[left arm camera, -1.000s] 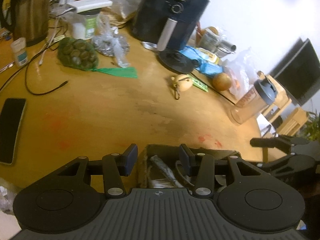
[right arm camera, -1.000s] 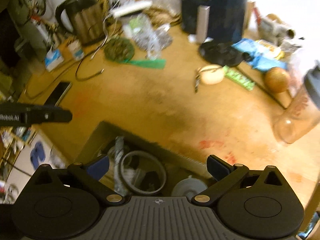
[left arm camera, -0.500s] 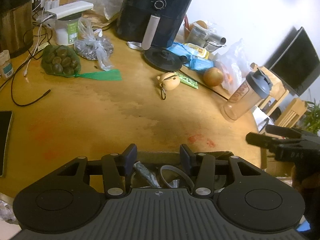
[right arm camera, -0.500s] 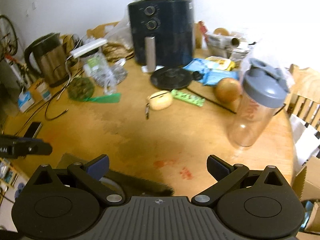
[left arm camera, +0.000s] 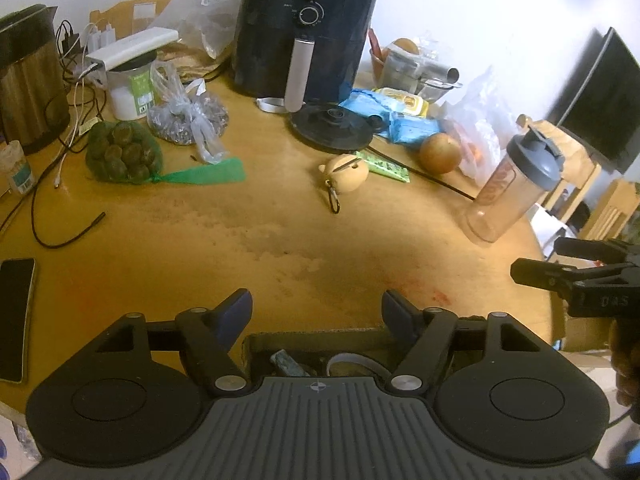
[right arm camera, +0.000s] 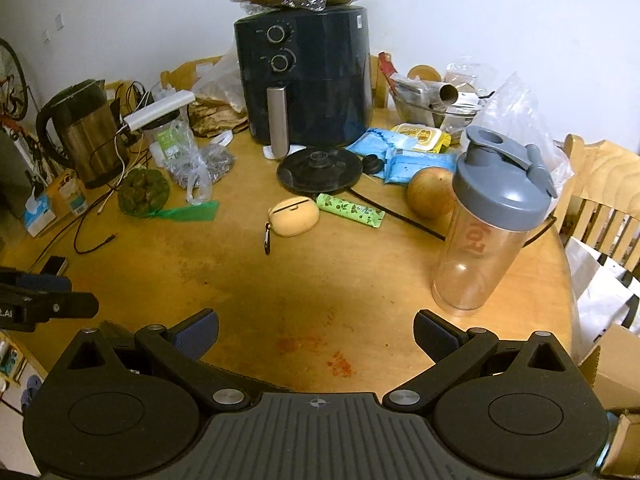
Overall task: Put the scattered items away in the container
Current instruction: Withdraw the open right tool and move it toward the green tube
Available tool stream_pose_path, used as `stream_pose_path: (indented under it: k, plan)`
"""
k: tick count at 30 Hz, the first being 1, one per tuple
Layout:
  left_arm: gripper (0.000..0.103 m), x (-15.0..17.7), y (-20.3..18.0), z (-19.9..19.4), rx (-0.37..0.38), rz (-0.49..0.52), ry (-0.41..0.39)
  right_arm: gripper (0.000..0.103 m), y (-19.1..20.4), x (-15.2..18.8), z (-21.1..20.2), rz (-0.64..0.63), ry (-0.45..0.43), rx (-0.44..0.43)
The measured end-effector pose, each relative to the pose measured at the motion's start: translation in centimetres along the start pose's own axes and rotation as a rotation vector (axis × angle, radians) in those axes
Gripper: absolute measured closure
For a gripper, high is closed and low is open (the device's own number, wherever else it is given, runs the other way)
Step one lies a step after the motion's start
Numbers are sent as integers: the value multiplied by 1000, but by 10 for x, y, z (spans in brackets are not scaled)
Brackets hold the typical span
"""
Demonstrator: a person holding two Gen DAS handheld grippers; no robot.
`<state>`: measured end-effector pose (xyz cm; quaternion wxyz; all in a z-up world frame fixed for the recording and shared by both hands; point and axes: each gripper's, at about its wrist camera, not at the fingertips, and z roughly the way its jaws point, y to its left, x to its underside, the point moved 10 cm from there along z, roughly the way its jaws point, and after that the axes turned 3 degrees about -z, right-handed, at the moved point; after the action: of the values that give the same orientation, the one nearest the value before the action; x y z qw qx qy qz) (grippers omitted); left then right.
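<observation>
Left wrist: left gripper (left arm camera: 316, 312) jaws opening, nothing between them, above container (left arm camera: 312, 340) at near table (left arm camera: 280, 240) edge. Right wrist: right gripper (right arm camera: 316, 334) jaws wide apart, empty; earbud case (right arm camera: 294, 216) and green packet (right arm camera: 350, 210) mid-table.

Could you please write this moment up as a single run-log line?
left gripper: opening, empty, above box | right gripper: open, empty, over table | keychain case: still out
</observation>
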<state>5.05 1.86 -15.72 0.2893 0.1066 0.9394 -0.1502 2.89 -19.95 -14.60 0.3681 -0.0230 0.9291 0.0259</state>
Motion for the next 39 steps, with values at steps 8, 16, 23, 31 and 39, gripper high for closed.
stream_pose_path:
  k: [8,16,23,31,39]
  plan:
    - [32,-4,-1,12,-23,3,20,0,-1,-5,21,-19,17,-9]
    - [32,-17,-5,20,-31,17,13,0,4,-35,44,-111,-4,-8]
    - [32,-27,-5,19,-39,19,-8,0,3,-60,71,-157,-30,-2]
    - [32,-24,3,16,-65,15,6,0,1,-75,113,-198,-37,18]
    - [32,-15,21,16,-106,-41,38,0,-10,-82,155,-190,-23,46]
